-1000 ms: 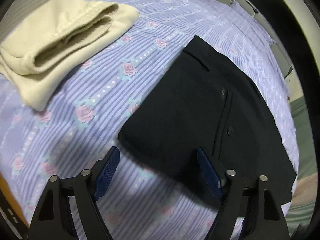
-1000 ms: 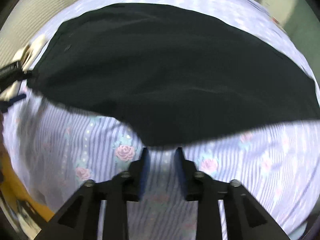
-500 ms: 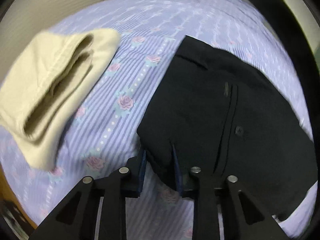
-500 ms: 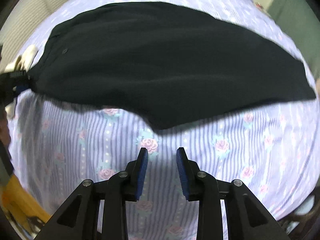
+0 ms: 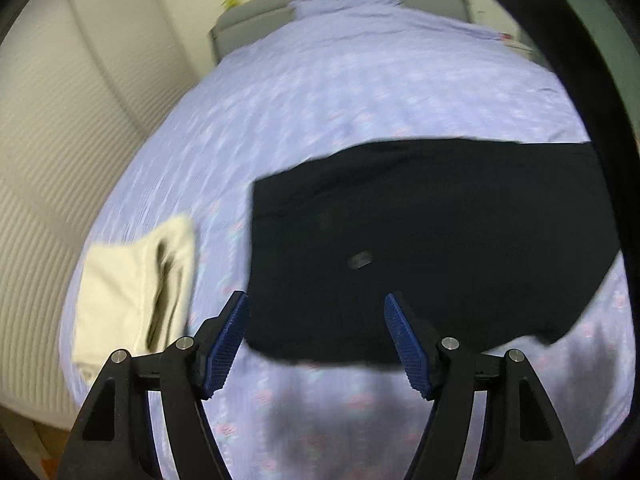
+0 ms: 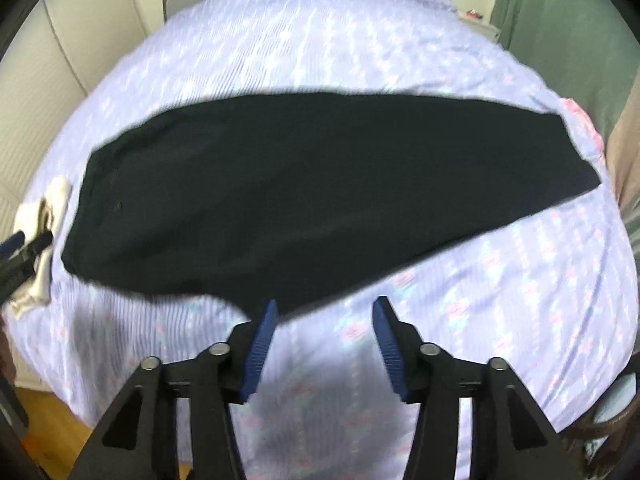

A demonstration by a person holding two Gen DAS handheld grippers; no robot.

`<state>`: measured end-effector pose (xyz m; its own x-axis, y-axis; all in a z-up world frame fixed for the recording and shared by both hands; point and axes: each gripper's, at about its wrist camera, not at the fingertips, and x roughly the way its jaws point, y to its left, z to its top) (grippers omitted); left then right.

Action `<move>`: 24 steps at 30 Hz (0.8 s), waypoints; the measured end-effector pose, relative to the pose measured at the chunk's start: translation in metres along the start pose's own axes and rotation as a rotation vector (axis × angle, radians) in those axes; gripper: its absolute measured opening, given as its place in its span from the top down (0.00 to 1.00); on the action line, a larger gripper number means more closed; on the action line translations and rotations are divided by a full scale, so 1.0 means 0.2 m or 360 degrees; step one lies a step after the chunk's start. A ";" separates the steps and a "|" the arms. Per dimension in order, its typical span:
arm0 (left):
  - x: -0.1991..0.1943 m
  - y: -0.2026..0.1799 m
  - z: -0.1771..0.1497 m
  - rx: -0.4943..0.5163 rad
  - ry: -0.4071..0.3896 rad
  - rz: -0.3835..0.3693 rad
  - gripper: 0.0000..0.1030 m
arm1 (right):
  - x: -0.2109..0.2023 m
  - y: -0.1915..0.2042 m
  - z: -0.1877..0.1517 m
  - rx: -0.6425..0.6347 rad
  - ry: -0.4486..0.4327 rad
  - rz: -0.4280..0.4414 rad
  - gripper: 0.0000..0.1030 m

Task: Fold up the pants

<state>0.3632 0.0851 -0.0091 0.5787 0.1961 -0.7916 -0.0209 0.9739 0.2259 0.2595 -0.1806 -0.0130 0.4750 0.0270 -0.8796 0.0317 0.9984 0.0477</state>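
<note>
Black pants [image 6: 304, 196] lie flat on the bed, folded lengthwise, waist to the left and leg hems to the right. In the left wrist view the waist end [image 5: 420, 240] shows a small back-pocket button. My left gripper [image 5: 316, 336] is open and empty, raised just above the near waist edge. It also shows at the left edge of the right wrist view [image 6: 20, 252]. My right gripper [image 6: 324, 328] is open and empty, raised over the pants' near edge at mid-length.
The bed has a lilac striped sheet with roses [image 6: 500, 300]. A folded cream garment [image 5: 136, 284] lies left of the pants, also in the right wrist view [image 6: 40, 248]. A white wall [image 5: 60, 160] runs along the left; a green curtain [image 6: 560, 20] hangs right.
My left gripper was shut on the waist corner half a second ago; it has let go, opened and pulled back. My right gripper has opened wider and lifted away. Both views now show more bed.
</note>
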 end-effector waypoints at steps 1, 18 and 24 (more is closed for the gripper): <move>-0.03 -0.09 0.04 0.0022 -0.0026 -0.0042 0.29 | -0.04 -0.07 0.03 0.0020 -0.0061 -0.0029 0.48; -0.17 -1.41 0.56 0.0155 -0.0172 -0.0497 0.29 | -0.04 -1.22 0.34 0.0072 -0.0316 -0.0209 0.31; -0.18 -1.86 0.68 0.0238 -0.0225 -0.0614 0.29 | 0.06 -1.73 0.45 0.0213 -0.0406 -0.0269 0.31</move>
<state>0.4610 -0.3007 0.0128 0.6275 -0.2065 -0.7508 0.3308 0.9436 0.0169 0.3339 -0.5300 0.0021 0.6573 -0.1690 -0.7344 0.2359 0.9717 -0.0125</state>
